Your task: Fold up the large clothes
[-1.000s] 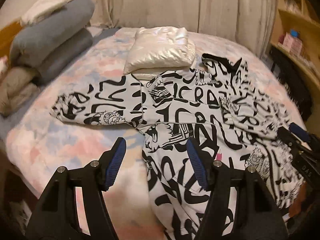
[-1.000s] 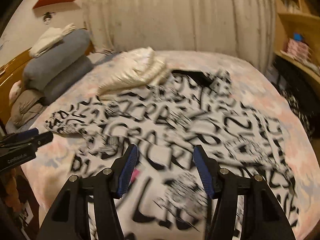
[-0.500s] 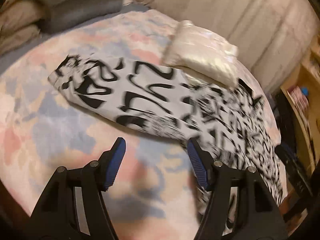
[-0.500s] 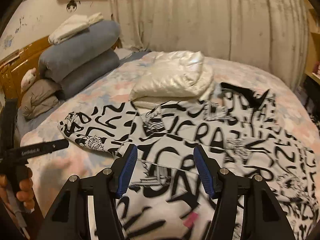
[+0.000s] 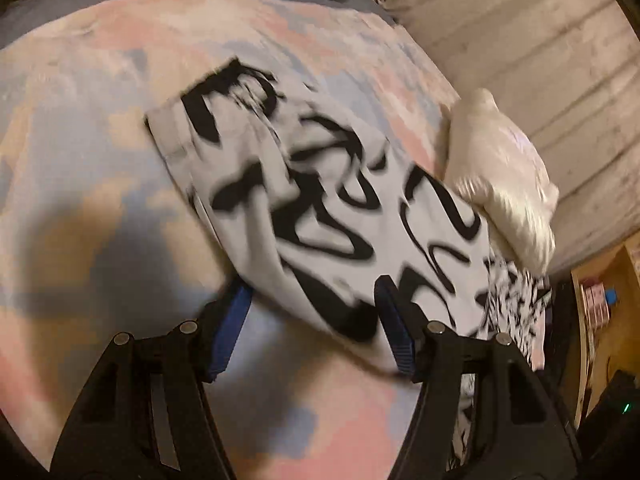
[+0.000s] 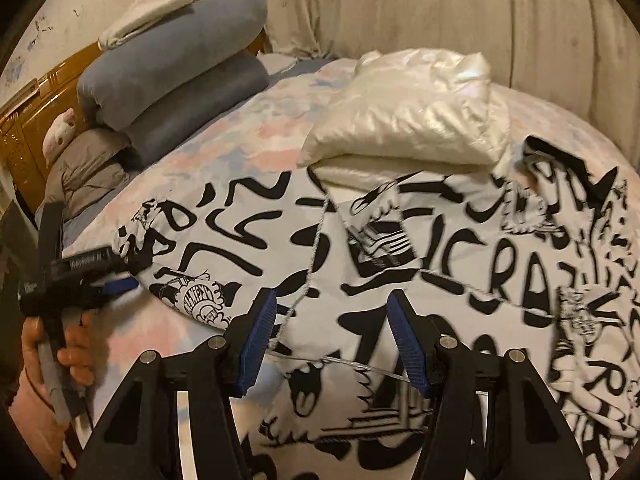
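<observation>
A bed with a pastel pink-and-blue quilt [image 5: 120, 92] fills the left wrist view; a sleeve of the white sweatshirt with black graffiti print [image 5: 320, 216] now lies far closer than half a second ago, its lower edge between the spread-apart left tongs [image 5: 310, 334], touching near both fingers. In the right wrist view the sweatshirt [image 6: 400, 264] stays spread beside a folded cream puffer jacket [image 6: 408, 120]; the right tongs [image 6: 332, 344] hover gaping above it, while the left tongs [image 6: 120, 276] have reached the sleeve cuff.

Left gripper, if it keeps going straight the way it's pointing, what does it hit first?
Most likely the sleeve of the printed garment: the left gripper is open with its fingers either side of the sleeve's near edge. Blur hides whether they already touch.
</observation>
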### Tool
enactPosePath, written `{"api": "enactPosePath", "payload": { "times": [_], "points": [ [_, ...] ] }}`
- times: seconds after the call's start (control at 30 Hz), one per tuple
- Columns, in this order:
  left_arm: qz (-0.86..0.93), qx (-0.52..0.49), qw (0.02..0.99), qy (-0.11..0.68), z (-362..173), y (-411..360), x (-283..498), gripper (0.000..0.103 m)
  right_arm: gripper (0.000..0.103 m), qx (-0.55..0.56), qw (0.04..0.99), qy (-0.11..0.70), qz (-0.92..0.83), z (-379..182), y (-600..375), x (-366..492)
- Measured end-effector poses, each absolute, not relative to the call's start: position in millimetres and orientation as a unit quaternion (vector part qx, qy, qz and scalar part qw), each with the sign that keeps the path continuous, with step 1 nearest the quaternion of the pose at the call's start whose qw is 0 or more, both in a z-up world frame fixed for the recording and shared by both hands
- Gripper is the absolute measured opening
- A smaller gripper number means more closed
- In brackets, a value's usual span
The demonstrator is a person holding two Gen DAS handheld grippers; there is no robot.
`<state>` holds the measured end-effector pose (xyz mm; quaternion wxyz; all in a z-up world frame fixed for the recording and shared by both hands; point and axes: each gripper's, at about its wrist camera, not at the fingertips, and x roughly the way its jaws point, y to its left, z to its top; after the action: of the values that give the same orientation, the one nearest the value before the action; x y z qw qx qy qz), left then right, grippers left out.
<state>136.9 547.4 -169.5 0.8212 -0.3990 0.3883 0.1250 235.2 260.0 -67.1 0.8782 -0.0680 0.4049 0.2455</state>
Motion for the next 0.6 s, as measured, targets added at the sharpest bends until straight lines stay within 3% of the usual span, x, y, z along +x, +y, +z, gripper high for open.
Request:
{"api": "enactPosePath", "payload": {
  "times": [0.17, 0.23, 0.27, 0.4, 0.6],
  "points": [
    [0.159, -0.414, 0.814, 0.375, -174, 566, 154, 0.058, 0.059, -0.068, 0.869, 0.421, 0.252, -87, 261, 237],
    [0.195, -0.393, 0.816, 0.376, -170, 565, 160, 0.030, 0.059, -0.064, 0.867, 0.432, 0.240, -91, 255, 235],
    [0.212, -0.380, 0.816, 0.382, -168, 564, 164, 0.007, 0.059, -0.062, 0.866, 0.434, 0.240, -93, 251, 234],
    [0.227, -0.329, 0.845, 0.355, -128, 539, 168, 0.003, 0.059, -0.054, 0.870, 0.430, 0.235, -85, 223, 226],
    [0.141, -0.214, 0.916, 0.310, -21, 423, 180, 0.002, 0.059, -0.022, 0.887, 0.412, 0.208, -62, 160, 220]
  ]
}}
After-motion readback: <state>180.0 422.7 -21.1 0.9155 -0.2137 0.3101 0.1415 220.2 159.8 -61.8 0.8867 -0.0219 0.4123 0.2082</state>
